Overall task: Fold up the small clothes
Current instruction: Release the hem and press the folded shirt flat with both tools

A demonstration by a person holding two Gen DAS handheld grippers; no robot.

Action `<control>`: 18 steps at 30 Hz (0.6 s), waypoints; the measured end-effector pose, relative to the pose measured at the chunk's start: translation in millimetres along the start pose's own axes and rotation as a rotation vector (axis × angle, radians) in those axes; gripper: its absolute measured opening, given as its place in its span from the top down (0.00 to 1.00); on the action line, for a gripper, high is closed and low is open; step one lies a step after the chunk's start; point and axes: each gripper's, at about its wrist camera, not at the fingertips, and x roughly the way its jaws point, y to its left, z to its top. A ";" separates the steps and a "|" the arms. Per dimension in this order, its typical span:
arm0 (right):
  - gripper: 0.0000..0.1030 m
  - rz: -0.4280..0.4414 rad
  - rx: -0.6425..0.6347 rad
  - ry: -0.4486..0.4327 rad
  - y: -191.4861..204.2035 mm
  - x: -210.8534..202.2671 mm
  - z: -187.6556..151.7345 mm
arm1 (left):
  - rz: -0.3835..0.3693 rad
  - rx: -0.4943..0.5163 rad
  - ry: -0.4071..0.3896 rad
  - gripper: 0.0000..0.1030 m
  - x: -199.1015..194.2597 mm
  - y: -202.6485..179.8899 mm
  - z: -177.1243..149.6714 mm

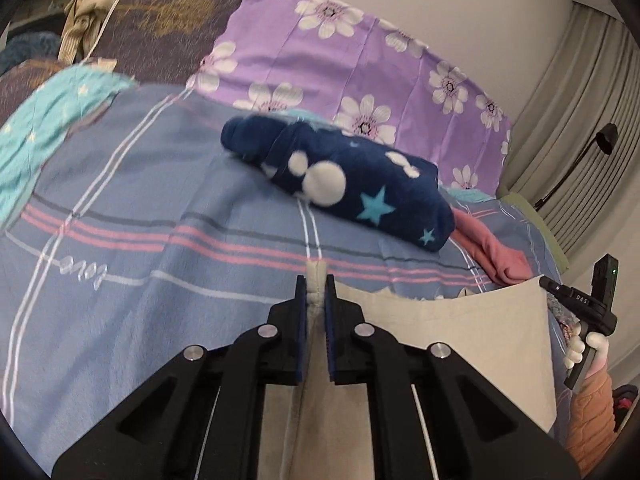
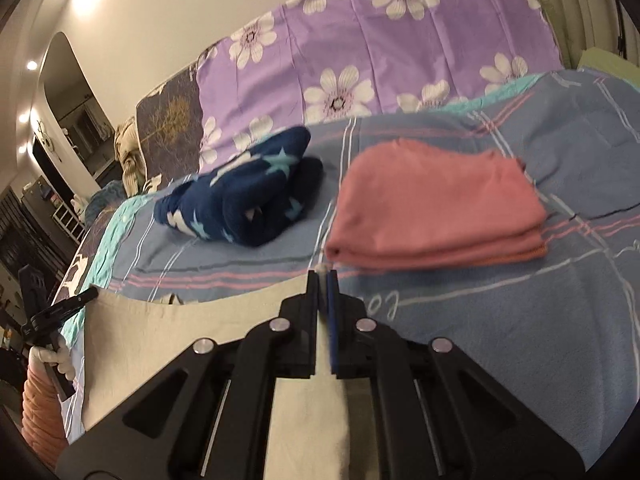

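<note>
A beige garment [image 1: 448, 332] hangs stretched between my two grippers above the bed; it also shows in the right wrist view [image 2: 168, 332]. My left gripper [image 1: 316, 280] is shut on one top corner of it. My right gripper [image 2: 323, 276] is shut on the other corner. The right gripper also shows at the right edge of the left wrist view [image 1: 580, 304], and the left gripper at the left edge of the right wrist view [image 2: 56, 308]. A folded pink garment [image 2: 436, 208] lies on the bed just beyond my right gripper; it also shows in the left wrist view [image 1: 496, 252].
A bundled navy fleece garment with stars and white dots [image 1: 344, 180] lies mid-bed [image 2: 244, 204]. The bed has a blue striped sheet [image 1: 160, 240], a purple flowered cover [image 1: 360, 52] at the far side and a teal cloth [image 1: 44, 132] at left. Curtains [image 1: 580, 140] hang at right.
</note>
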 end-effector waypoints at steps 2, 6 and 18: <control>0.96 -0.027 0.013 0.022 -3.5 14.4 7.5 | 0.034 0.018 0.002 0.93 9.8 -1.9 9.6; 0.93 -0.078 0.052 0.144 -20.3 58.4 -0.1 | 0.128 0.036 0.100 0.91 55.2 8.6 11.1; 0.89 -0.024 0.107 0.146 -65.9 -27.0 -63.0 | 0.128 0.126 0.058 0.71 5.1 -31.0 -24.2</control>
